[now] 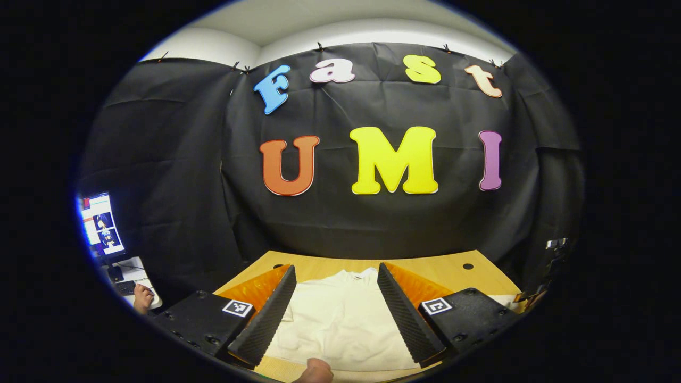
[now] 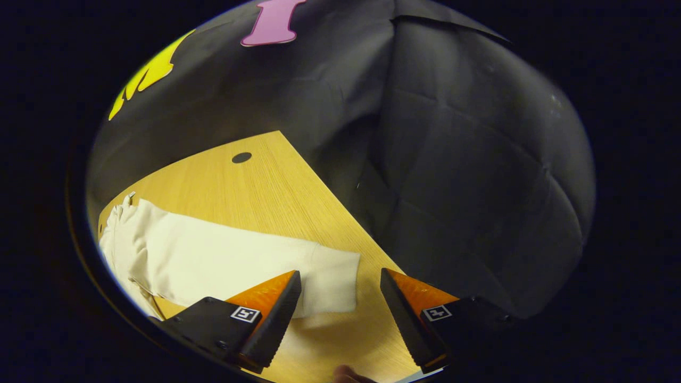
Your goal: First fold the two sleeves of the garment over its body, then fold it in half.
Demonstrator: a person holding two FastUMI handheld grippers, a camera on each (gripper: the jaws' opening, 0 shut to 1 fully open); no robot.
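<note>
The garment lies on the table, its sleeve stretched toward the edge.

Cream-white garment, plain, no print; same cream on outstretched sleeve in right gripper view, cuff slightly paler. Light honey-yellow wooden table with fine straight grain, small dark round hole in top. Black creased cloth wall behind. White ceiling strip above cloth. Black-and-white square markers on black gripper housings (blocky pattern). Bright blue-white monitor screen at far left of left gripper view.
</note>
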